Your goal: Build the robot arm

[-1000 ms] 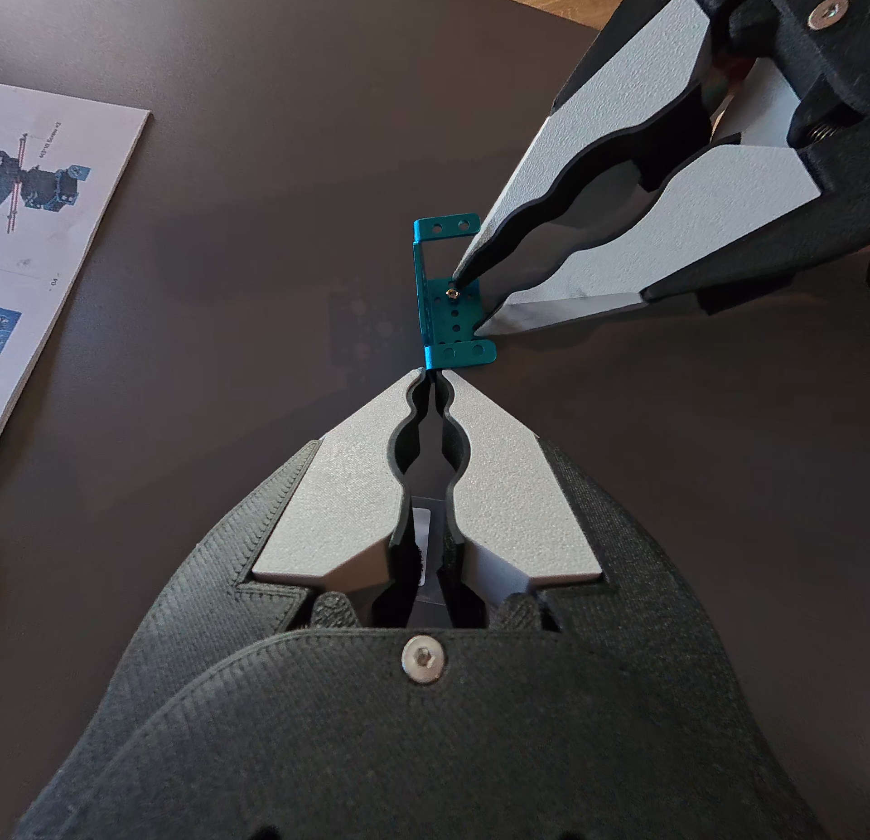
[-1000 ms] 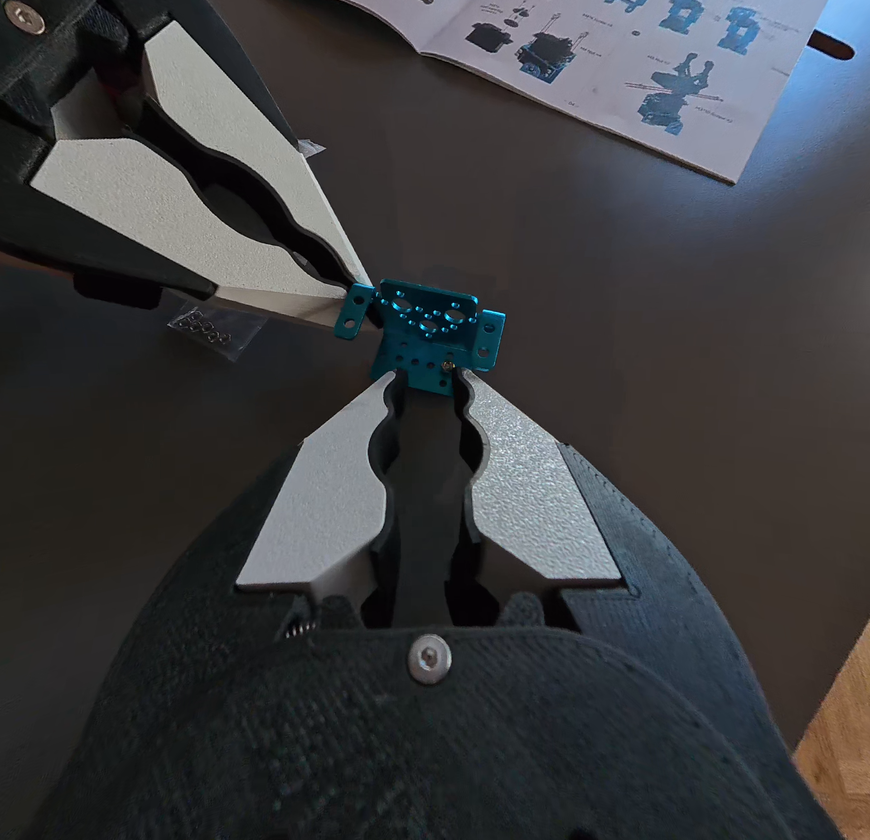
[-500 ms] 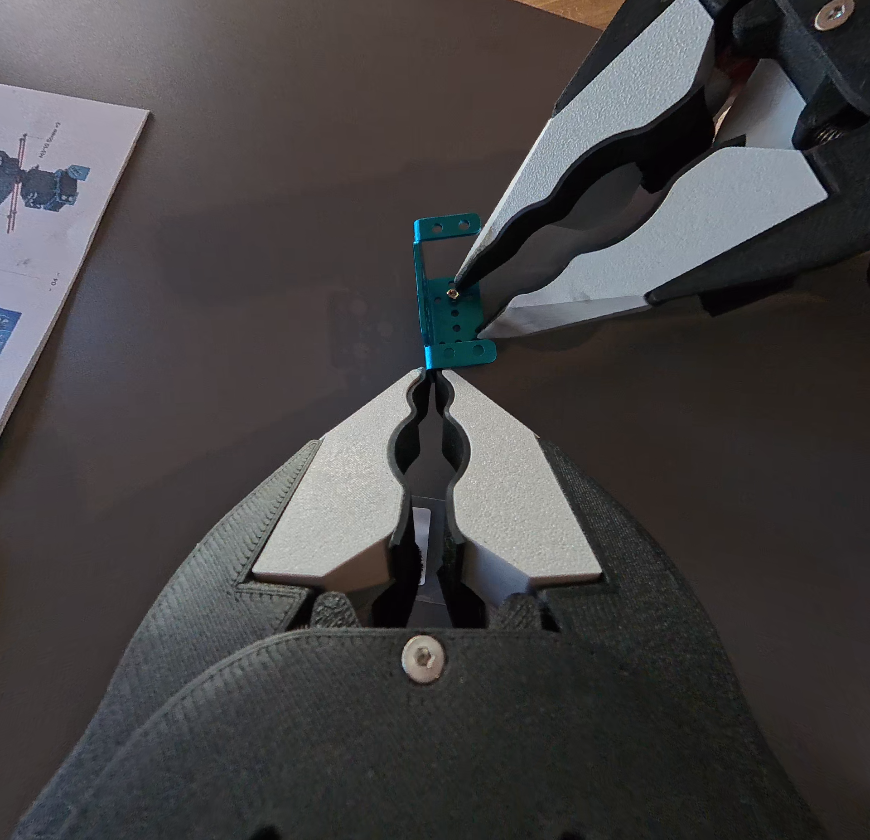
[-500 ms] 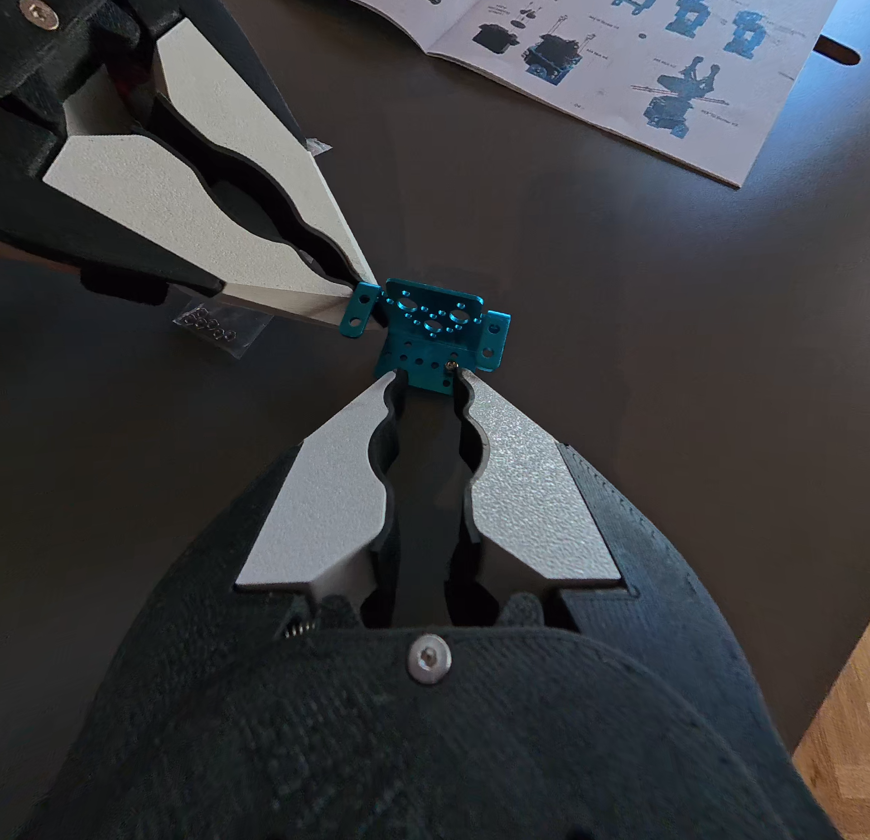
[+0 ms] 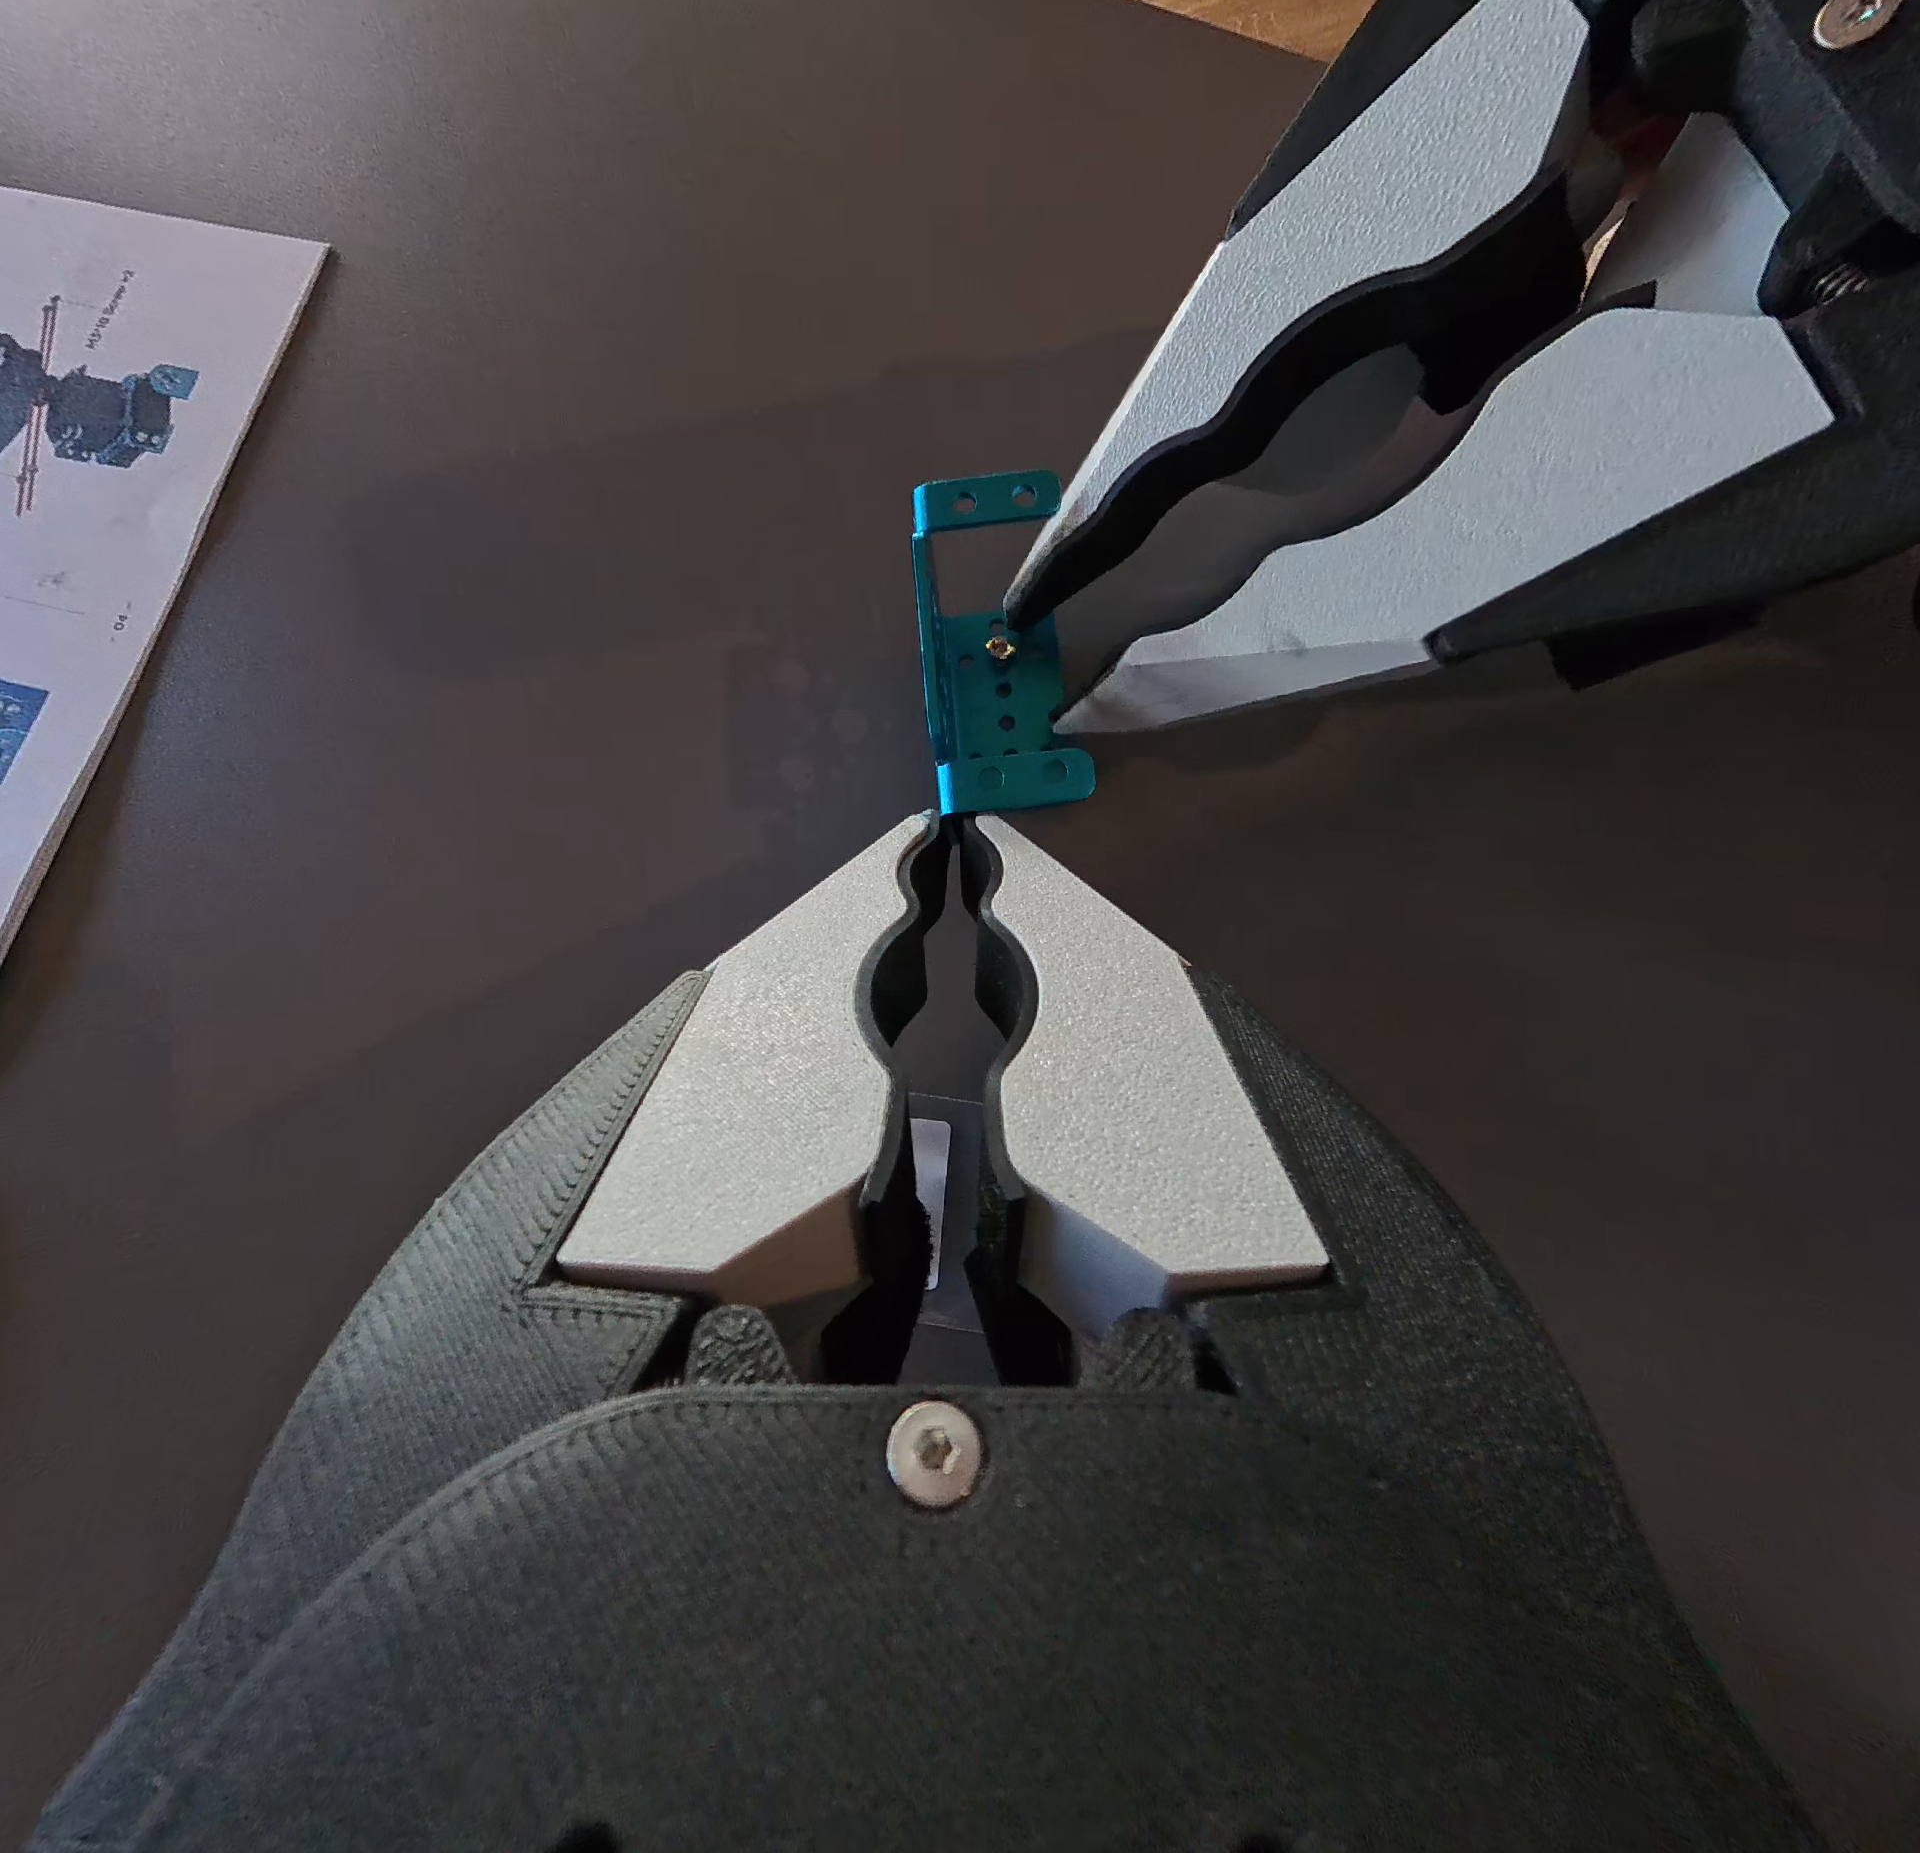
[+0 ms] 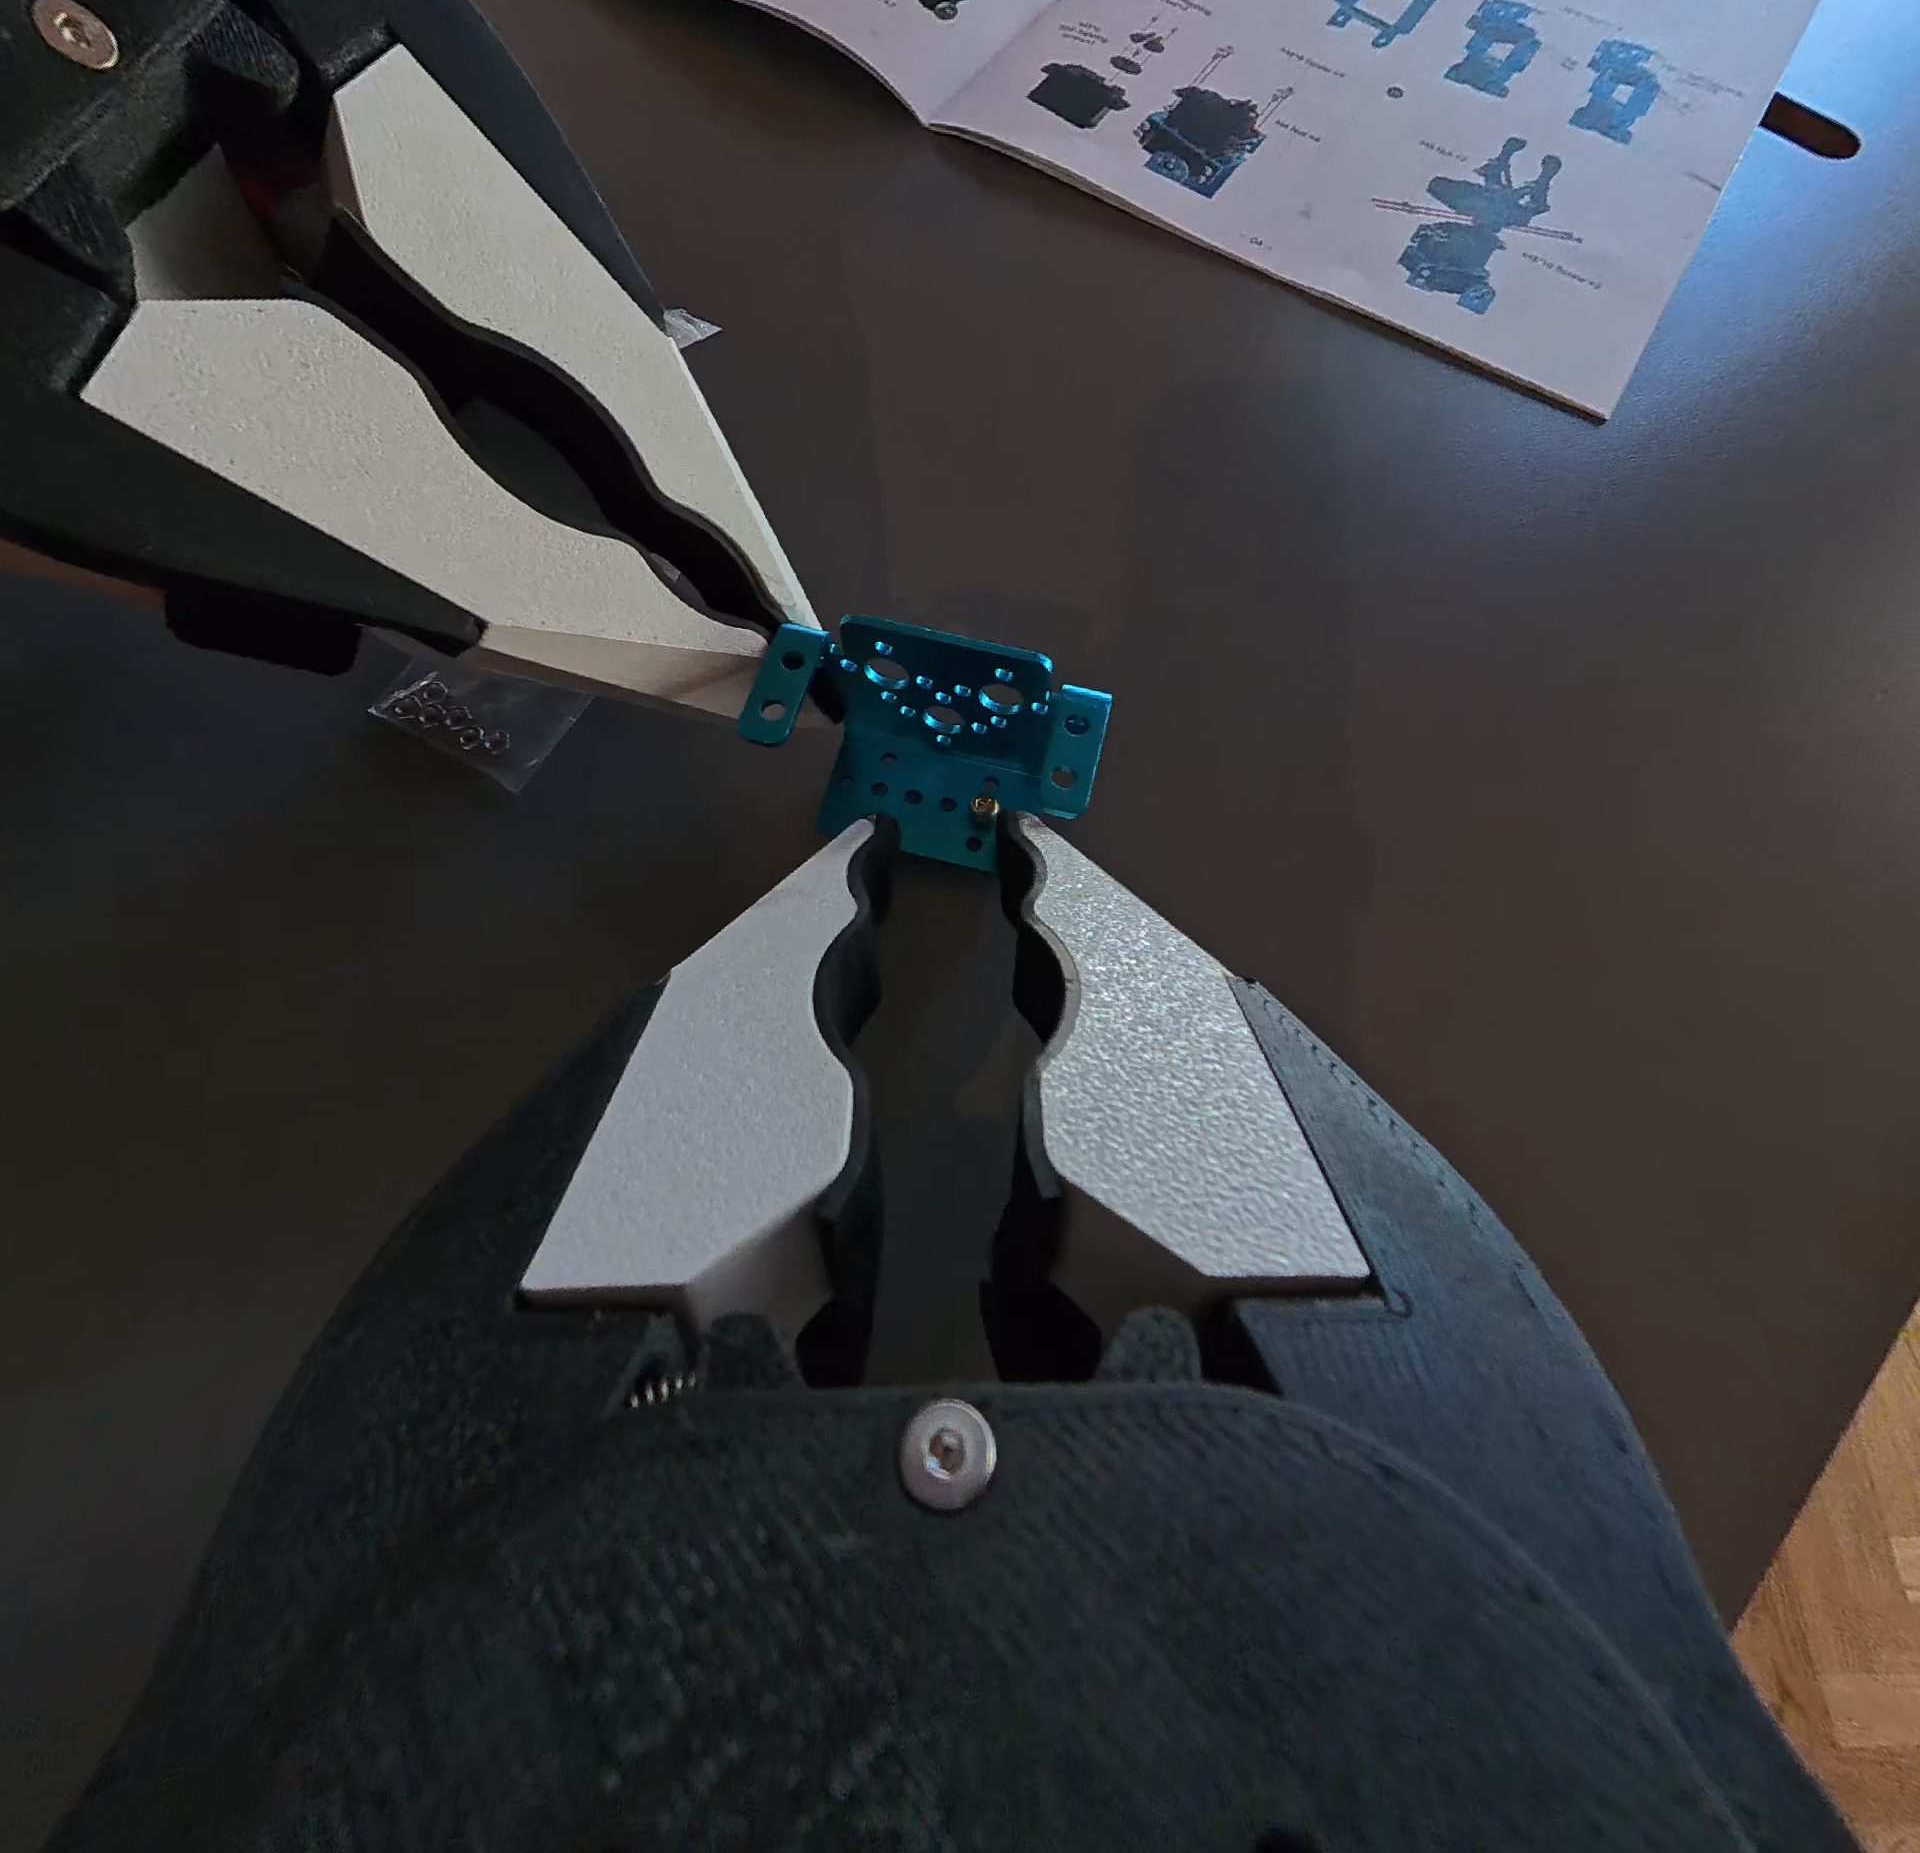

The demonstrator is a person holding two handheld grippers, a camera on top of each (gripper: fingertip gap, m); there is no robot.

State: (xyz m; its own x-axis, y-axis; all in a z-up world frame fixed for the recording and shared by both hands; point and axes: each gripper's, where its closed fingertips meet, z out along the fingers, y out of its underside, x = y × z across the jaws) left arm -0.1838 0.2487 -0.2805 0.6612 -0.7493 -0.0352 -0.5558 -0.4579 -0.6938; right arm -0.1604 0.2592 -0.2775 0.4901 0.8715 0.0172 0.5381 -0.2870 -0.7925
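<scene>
A small blue metal bracket (image 5: 977, 702) with many holes is held over the dark table between both grippers. My left gripper (image 5: 951, 829) is shut on the bracket's thin side flange; in the right wrist view it (image 6: 790, 660) reaches in from the upper left. My right gripper (image 6: 943, 832) has its fingers closed around the bracket's (image 6: 940, 691) lower tab. In the left wrist view it (image 5: 1039, 665) comes in from the upper right. A tiny brass screw (image 5: 1000, 646) stands in a hole of the bracket, right beside my right fingertip (image 6: 1023, 837).
An open instruction booklet (image 6: 1351, 89) lies at the far side of the dark table (image 5: 520, 245). It also shows at the left edge of the left wrist view (image 5: 125, 515). A small clear bag of metal rings (image 6: 468, 728) lies under the left gripper. The table edge and wooden floor (image 6: 1849, 1647) are at the lower right. The tips of both grippers are at nearly the same place.
The right gripper's far fingertip has drawn slightly back from the brass screw, which now shows fully. Both grippers and the bracket have barely shifted.
</scene>
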